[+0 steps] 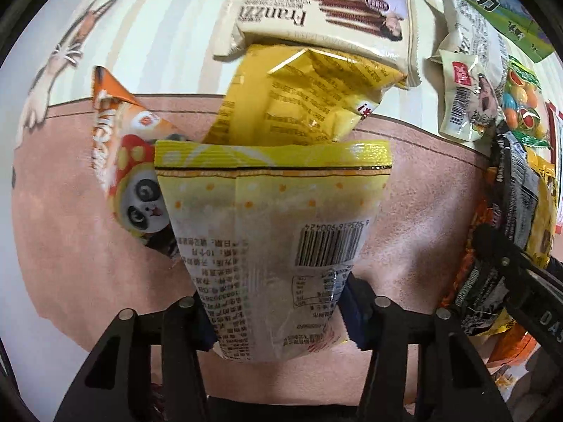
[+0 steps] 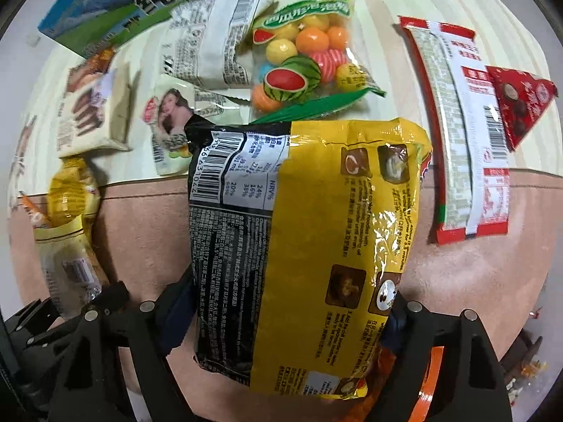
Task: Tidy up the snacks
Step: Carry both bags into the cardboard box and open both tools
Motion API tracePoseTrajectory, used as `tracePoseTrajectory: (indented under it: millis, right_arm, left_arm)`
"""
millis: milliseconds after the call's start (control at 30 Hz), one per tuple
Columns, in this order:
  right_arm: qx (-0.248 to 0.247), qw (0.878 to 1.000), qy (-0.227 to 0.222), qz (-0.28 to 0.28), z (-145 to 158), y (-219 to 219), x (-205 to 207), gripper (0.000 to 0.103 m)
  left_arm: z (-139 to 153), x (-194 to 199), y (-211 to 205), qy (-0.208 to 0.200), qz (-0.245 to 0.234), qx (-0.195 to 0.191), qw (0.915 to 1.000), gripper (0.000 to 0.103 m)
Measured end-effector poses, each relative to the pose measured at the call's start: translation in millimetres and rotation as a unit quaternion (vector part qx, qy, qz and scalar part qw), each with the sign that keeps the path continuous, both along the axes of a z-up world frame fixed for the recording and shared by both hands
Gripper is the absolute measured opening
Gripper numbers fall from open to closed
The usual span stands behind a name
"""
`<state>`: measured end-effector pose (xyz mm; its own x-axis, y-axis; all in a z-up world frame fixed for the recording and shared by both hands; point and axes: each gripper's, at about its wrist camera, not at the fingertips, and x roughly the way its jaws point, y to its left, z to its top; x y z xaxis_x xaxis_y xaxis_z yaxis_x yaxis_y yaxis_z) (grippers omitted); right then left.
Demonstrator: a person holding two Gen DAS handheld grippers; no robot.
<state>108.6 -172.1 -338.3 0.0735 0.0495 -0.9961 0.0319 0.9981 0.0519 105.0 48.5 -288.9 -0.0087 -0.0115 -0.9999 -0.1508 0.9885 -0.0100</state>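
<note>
We are working over a pink mat [image 1: 88,246] that meets a striped cream cloth [image 1: 169,35], and the snacks are lying mostly on the cloth. Largest back there is the milk carton [image 2: 140,3], lying flat along the far edge, probably as a boundary for the row. In front of it the loose packs are sitting side by side: the wafer pack [image 1: 327,14], the bag of fruit-shaped gum balls [image 2: 302,63], and the long red-and-white packet [image 2: 468,133] well off to the side.

Next in size, we are gripping the black-and-yellow noodle pack [image 2: 306,246] in the right gripper [image 2: 292,320], jaws standing wide and clasping its sides, since a pack this broad needs that spread. It is hanging above the mat, near the gum balls.

Smaller, we are pinching the pale yellow snack bag [image 1: 271,239] in the left gripper [image 1: 278,313], jaws drawn in tight on its lower end, so it dangles lengthwise. Under it a bright yellow pouch [image 1: 299,95] and an orange panda packet [image 1: 130,161] are lying on the mat, apparently still waiting for sorting.
</note>
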Motion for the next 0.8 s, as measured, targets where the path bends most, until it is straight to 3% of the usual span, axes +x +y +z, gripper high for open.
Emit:
tracePoseTrajectory:
  millis: [100,267,500,633,667,800]
  right_arm:
    - [0.030,0.999,-0.004,-0.009,10.2,-9.7,-4.8,0.086]
    - [0.086,0.996,-0.024,-0.008,43.8,-39.9,-9.8,0.086]
    - [0.140,0.988,-0.069,0.005,108.1,-69.5,-9.0,0.086]
    - [0.160,0.982,-0.101,0.017,144.1,-83.4,14.4,0.086]
    - [0.163,0.981,-0.108,0.019,153.3,-88.2,16.7,0.086]
    - [0.167,0.976,-0.140,0.029,189.7,-95.9,55.2,0.086]
  left_arm:
    - [18.6,-10.4,5.6,-0.009,-0.007,-0.004,0.9999,0.049]
    - [81.5,-15.7,12.0,-0.039,-0.023,-0.024,0.9987,0.048]
    - [170.8,7.4,19.2,-0.093,-0.040,-0.060,0.9931,0.048]
    - [202.4,57.6,-21.9,-0.123,-0.043,-0.081,0.9882,0.048]
    - [191.8,78.1,-34.1,-0.129,-0.045,-0.082,0.9872,0.048]
    - [200.9,130.9,-45.1,-0.155,-0.054,-0.084,0.9829,0.048]
